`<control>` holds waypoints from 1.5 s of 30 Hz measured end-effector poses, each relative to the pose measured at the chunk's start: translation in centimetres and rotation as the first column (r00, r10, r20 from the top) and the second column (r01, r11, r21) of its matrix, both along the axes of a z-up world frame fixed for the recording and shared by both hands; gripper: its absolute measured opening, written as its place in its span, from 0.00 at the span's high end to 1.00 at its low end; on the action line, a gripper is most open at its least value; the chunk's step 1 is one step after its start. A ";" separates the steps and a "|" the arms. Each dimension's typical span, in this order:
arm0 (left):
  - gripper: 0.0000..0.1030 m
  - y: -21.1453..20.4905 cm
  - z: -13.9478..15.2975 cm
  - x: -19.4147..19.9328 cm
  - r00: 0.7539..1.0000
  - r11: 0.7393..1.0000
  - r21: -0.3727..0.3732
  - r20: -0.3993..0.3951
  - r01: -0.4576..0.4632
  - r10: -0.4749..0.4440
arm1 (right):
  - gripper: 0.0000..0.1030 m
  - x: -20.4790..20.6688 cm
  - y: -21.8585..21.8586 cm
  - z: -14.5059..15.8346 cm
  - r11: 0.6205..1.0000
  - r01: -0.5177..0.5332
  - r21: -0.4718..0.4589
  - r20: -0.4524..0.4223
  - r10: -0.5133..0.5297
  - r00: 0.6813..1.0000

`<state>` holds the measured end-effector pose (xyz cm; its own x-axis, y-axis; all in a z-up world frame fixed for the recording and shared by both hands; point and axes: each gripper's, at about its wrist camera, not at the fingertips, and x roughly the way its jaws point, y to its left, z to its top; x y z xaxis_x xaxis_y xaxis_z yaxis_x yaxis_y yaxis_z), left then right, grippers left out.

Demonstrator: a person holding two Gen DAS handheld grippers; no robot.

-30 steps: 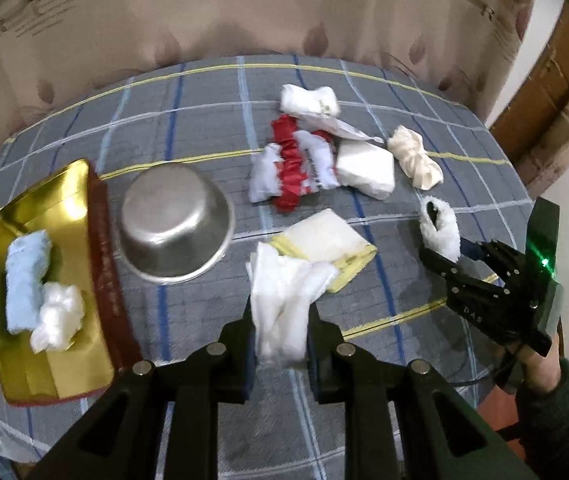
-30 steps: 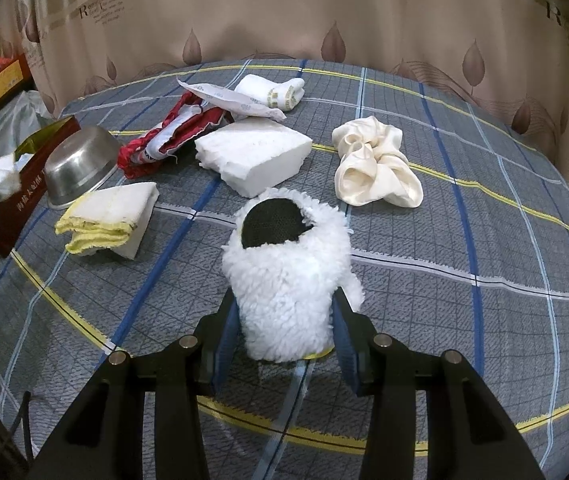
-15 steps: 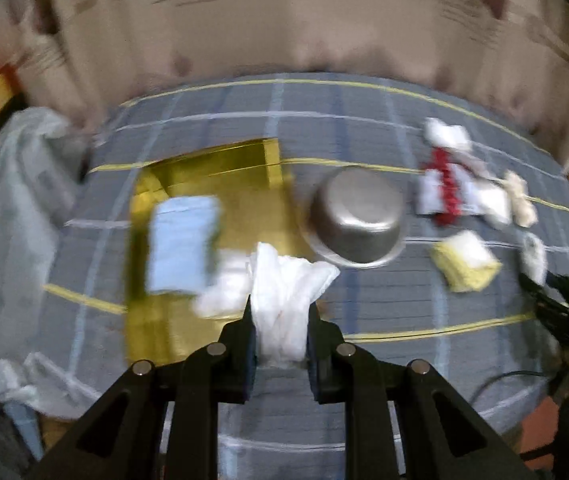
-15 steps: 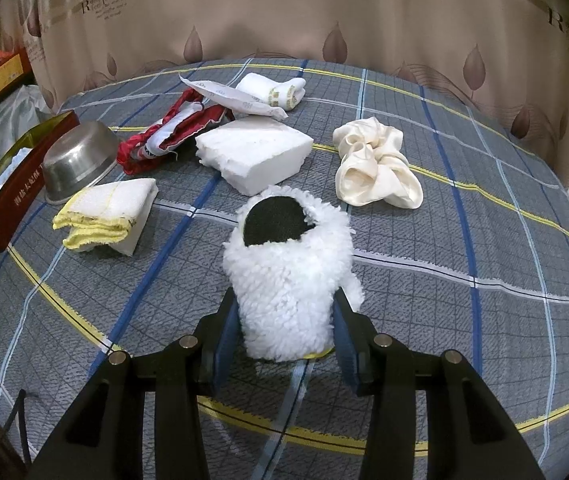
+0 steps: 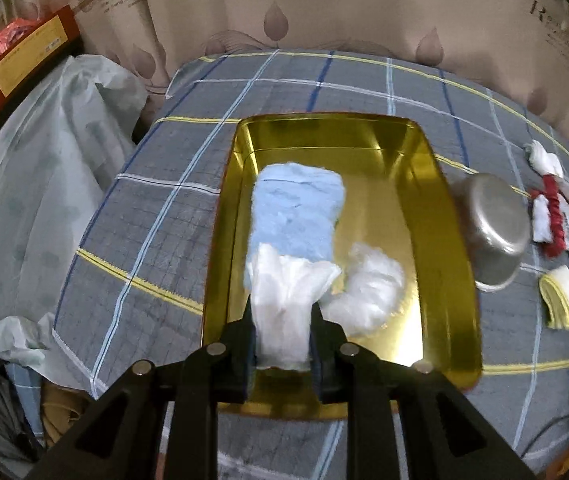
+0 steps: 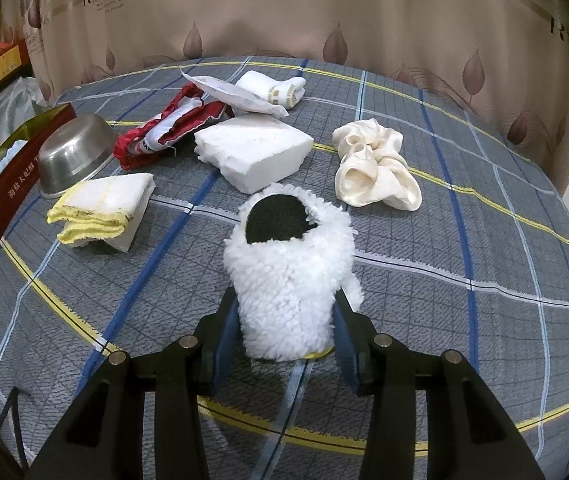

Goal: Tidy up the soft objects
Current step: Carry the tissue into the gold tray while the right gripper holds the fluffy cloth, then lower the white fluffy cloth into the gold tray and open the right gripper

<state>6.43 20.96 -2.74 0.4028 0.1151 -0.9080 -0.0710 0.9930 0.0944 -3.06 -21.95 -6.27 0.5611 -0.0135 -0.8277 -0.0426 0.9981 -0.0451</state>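
Observation:
My left gripper [image 5: 283,314] hangs over the near end of the gold tray [image 5: 436,184] with a crumpled white cloth [image 5: 284,292] between its pads; the jaws are opening, and the pads still touch the cloth. A light blue fluffy cloth [image 5: 298,208] and a white fluffy wad [image 5: 368,292] lie inside the tray. My right gripper [image 6: 286,308] is shut on a fluffy white pouch [image 6: 284,280] with a dark lining, which stands on the plaid tablecloth [image 6: 464,264].
An upturned steel bowl [image 6: 72,156] sits beside the tray [image 6: 8,188]. A yellow-edged cloth [image 6: 104,208], a red and white cloth [image 6: 168,128], a white foam block [image 6: 252,152], a white sock [image 6: 276,88] and a cream scrunchie [image 6: 372,168] lie on the table. Plastic sheeting [image 5: 44,184] lies off its left edge.
My left gripper has swung left with the white cloth, from over the middle of the table to over the gold tray. The right gripper and its pouch have not moved.

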 end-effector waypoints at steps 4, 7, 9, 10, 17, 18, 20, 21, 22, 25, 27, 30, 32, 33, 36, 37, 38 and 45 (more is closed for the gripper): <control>0.75 0.5 -0.8 0.8 1.000 1.000 -0.018 -0.019 -0.017 0.017 | 0.59 0.0 0.1 0.0 1.000 0.008 -0.005 -0.001 -0.008 1.000; 0.66 0.5 -0.9 1.1 0.999 0.999 -0.035 -0.029 -0.013 0.012 | 0.59 0.1 0.3 -0.1 1.000 0.012 -0.014 -0.002 -0.012 1.000; 0.65 0.6 -1.0 1.3 0.999 0.999 -0.042 -0.036 -0.017 0.015 | 0.59 0.0 0.3 -0.1 1.000 0.014 -0.016 -0.002 -0.014 1.000; 0.63 0.7 -0.9 1.3 0.999 0.999 -0.044 -0.040 -0.015 0.014 | 0.59 0.0 0.3 -0.1 1.000 0.016 -0.016 -0.002 -0.016 1.000; 0.53 0.7 0.5 1.3 1.000 0.998 -0.055 -0.002 0.013 -0.013 | 0.58 0.3 0.5 -0.1 0.999 0.031 -0.022 -0.005 -0.032 0.999; 0.53 0.7 0.8 1.2 1.000 0.998 -0.060 0.000 0.011 -0.011 | 0.58 0.3 0.5 0.0 0.999 0.036 -0.022 -0.005 -0.036 0.999; 0.53 0.9 1.2 1.0 1.000 0.998 -0.066 0.016 0.010 -0.009 | 0.59 0.4 0.6 0.0 0.999 0.038 -0.028 -0.005 -0.038 0.999; 0.53 0.9 1.3 0.9 1.000 0.998 -0.064 0.025 0.007 -0.006 | 0.59 0.4 0.7 0.0 0.999 0.041 -0.031 -0.004 -0.041 0.999; 0.53 0.8 1.5 0.7 0.999 0.998 -0.056 0.031 0.007 -0.005 | 0.60 0.4 0.7 0.0 0.999 0.044 -0.031 -0.003 -0.044 0.999; 0.53 0.6 1.8 0.0 0.999 1.000 -0.025 0.051 -0.004 0.005 | 0.64 0.5 0.7 0.1 0.998 0.050 -0.043 -0.005 -0.050 0.999; 0.53 0.7 2.0 -0.4 0.999 1.000 -0.016 0.050 -0.015 0.016 | 0.66 0.5 0.7 0.3 0.997 0.057 -0.042 0.001 -0.057 0.998; 0.53 0.9 2.2 -1.1 0.996 0.998 -0.059 0.079 -0.037 0.041 | 0.69 0.5 0.8 0.4 0.997 0.068 -0.046 -0.001 -0.068 0.998; 0.53 1.0 2.3 -1.4 0.994 0.996 -0.072 0.096 -0.044 0.051 | 0.71 0.4 0.9 0.7 0.997 0.062 -0.050 -0.007 -0.063 0.998; 0.53 1.0 2.3 -1.5 0.993 0.997 -0.067 0.103 -0.047 0.054 | 0.71 0.3 1.0 1.0 0.997 0.058 -0.058 -0.007 -0.059 0.998; 0.53 0.9 2.4 -1.9 0.991 0.997 -0.064 0.124 -0.047 0.055 | 0.72 0.0 1.6 1.8 0.998 0.032 -0.062 -0.013 -0.033 0.999; 0.53 1.0 2.4 -2.1 0.989 0.996 -0.071 0.132 -0.050 0.059 | 0.72 -0.1 1.8 2.0 0.997 0.025 -0.071 -0.011 -0.026 1.000; 0.53 1.2 2.5 -2.2 0.989 0.996 -0.076 0.136 -0.054 0.064 | 0.72 -0.2 2.2 2.2 0.997 0.008 -0.074 -0.020 -0.010 1.000; 0.53 2.4 2.3 -2.2 0.984 0.994 -0.061 0.149 -0.090 0.099 | 0.72 -1.3 5.7 4.6 0.993 -0.115 0.034 -0.041 0.116 0.992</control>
<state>4.19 23.39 -0.47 0.5255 0.1122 -0.8434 -0.1741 0.9845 0.0225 -4.39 -16.24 -1.71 0.5210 0.0754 -0.8502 -0.1587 0.9873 -0.0097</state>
